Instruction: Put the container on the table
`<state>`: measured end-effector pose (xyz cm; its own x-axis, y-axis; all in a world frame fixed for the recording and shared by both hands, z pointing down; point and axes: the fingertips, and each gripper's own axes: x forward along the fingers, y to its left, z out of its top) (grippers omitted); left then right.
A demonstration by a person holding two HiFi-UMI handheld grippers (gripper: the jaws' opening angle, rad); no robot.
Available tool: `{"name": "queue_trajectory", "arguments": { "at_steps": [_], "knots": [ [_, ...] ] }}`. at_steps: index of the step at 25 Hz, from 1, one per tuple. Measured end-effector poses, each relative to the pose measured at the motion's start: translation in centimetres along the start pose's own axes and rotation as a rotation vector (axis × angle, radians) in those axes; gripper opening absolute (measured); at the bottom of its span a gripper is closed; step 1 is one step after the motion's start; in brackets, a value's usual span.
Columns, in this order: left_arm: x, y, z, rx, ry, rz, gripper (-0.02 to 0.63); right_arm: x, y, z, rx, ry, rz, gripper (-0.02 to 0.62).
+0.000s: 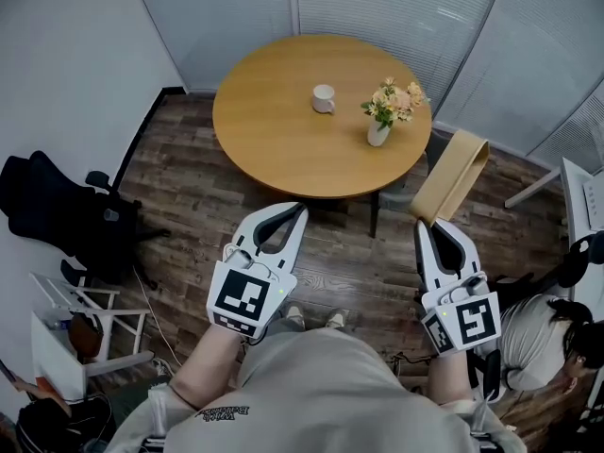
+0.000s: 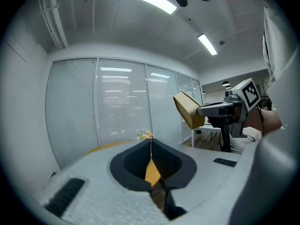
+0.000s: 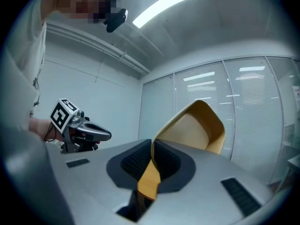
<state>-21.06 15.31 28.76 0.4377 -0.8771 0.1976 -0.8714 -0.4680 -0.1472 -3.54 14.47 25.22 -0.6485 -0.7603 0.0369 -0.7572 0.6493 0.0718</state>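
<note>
A tan open container (image 1: 453, 173) hangs tilted just off the right edge of the round wooden table (image 1: 274, 130), above the floor. My right gripper (image 1: 422, 223) is shut on its rim. In the right gripper view the container (image 3: 197, 130) rises beyond the right gripper (image 3: 152, 144), whose jaws clamp its thin edge. My left gripper (image 1: 300, 208) is shut with nothing in it, near the table's front edge. The left gripper view shows the left gripper (image 2: 150, 142) with its jaws together, and the container (image 2: 189, 109) held up at the right.
On the table stand a white cup (image 1: 324, 98) and a small vase of flowers (image 1: 387, 111). A black office chair (image 1: 57, 215) and a white rack (image 1: 66, 319) are at the left. A person (image 1: 543, 333) sits at the right. Glass walls with blinds close the back.
</note>
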Motion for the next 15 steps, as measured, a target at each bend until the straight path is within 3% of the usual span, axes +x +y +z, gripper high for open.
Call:
{"name": "queue_trajectory", "arguments": {
  "at_steps": [15],
  "knots": [
    [1.3, -2.2, 0.2, 0.011, 0.021, -0.014, 0.023, -1.3, -1.6, -1.0, 0.025, 0.014, 0.001, 0.038]
  ]
}}
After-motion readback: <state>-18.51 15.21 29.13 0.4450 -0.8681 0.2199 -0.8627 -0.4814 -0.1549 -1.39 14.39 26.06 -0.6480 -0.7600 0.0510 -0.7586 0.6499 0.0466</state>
